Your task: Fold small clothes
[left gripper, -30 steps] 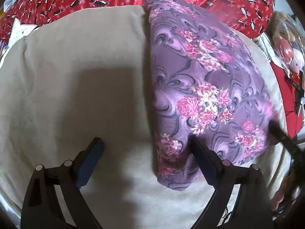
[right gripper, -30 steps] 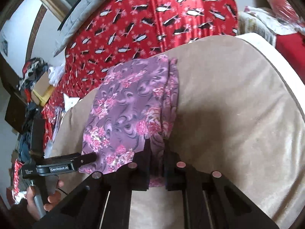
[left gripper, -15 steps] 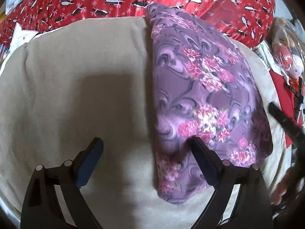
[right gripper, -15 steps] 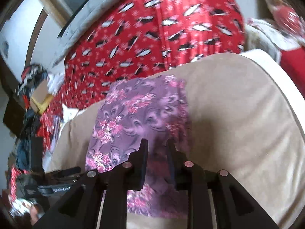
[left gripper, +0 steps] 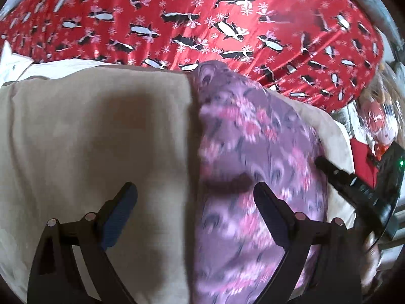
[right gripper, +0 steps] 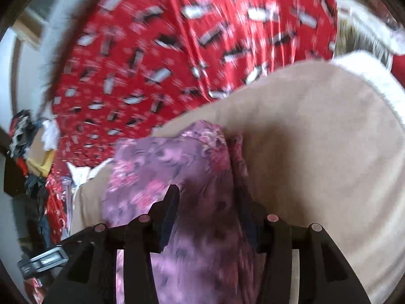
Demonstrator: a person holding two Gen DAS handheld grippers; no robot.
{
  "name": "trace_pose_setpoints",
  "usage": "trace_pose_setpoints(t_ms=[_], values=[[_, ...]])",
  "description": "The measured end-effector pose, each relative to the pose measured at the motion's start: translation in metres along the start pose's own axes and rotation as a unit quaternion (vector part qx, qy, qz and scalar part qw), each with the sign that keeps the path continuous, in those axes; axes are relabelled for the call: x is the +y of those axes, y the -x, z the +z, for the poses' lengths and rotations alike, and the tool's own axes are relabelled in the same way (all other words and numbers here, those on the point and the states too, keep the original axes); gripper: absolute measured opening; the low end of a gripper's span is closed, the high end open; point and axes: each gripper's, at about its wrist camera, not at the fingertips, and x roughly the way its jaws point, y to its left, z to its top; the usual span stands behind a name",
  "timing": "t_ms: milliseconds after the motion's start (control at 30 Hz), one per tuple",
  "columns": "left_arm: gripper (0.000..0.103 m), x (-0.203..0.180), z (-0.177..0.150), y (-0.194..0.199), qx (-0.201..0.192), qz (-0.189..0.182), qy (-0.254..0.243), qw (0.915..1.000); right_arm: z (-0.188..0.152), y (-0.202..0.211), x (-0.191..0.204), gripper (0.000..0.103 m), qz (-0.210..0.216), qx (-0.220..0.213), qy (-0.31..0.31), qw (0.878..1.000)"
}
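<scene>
A purple garment (left gripper: 255, 167) with pink flowers lies folded lengthwise on a beige cushion (left gripper: 96, 136). My left gripper (left gripper: 195, 197) is open and empty; its right finger (left gripper: 268, 210) is over the garment's left part and its left finger over bare cushion. In the right wrist view the garment (right gripper: 177, 167) lies under my right gripper (right gripper: 210, 202), whose jaws stand apart with the cloth seen between them, not pinched. The right gripper also shows at the right edge of the left wrist view (left gripper: 354, 187).
A red cloth with penguins (left gripper: 227, 25) hangs behind the cushion. Clutter and a red item (left gripper: 364, 157) lie at the right. In the right wrist view a pile of clothes and a box (right gripper: 33, 152) lie at the left. The beige cushion extends right (right gripper: 316, 152).
My right gripper has opened and let go of the garment's edge, and has moved forward over the cloth. My left gripper has moved in closer along the garment. Both views are motion-blurred.
</scene>
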Motion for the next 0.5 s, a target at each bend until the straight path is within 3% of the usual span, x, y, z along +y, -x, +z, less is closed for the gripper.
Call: trace_pose_setpoints(t_ms=[33,100,167,233,300,400,467,500], values=[[0.094,0.000,0.003,-0.003,-0.002,-0.003,0.000,1.0000,0.003,-0.001,0.005,0.004,0.012,-0.011,0.015,1.000],[0.094,-0.001,0.009,-0.013,-0.003,0.000,0.002,1.0000,0.003,0.006,0.007,0.005,0.009,-0.049,0.031,0.998],[0.095,-0.001,0.010,-0.031,0.013,0.004,0.009,0.9999,-0.003,0.000,-0.010,0.004,-0.002,-0.048,0.001,0.999],[0.095,0.009,0.009,-0.049,0.043,-0.027,0.035,0.9981,-0.004,-0.018,-0.026,0.005,-0.004,-0.015,-0.019,1.000],[0.095,0.018,0.007,-0.043,0.034,-0.054,0.050,0.9967,-0.004,-0.009,-0.026,0.007,0.002,-0.028,-0.029,0.999],[0.094,0.033,-0.002,-0.028,0.019,-0.082,0.074,0.9937,-0.006,0.017,-0.013,0.013,0.032,-0.066,-0.001,0.997],[0.094,0.037,-0.012,-0.028,0.019,-0.089,0.089,0.9918,-0.013,0.024,-0.005,0.013,0.077,-0.066,0.016,0.995],[0.094,0.036,-0.016,-0.031,0.025,-0.085,0.091,0.9919,-0.018,0.022,-0.003,0.015,0.080,-0.057,0.028,0.995]])
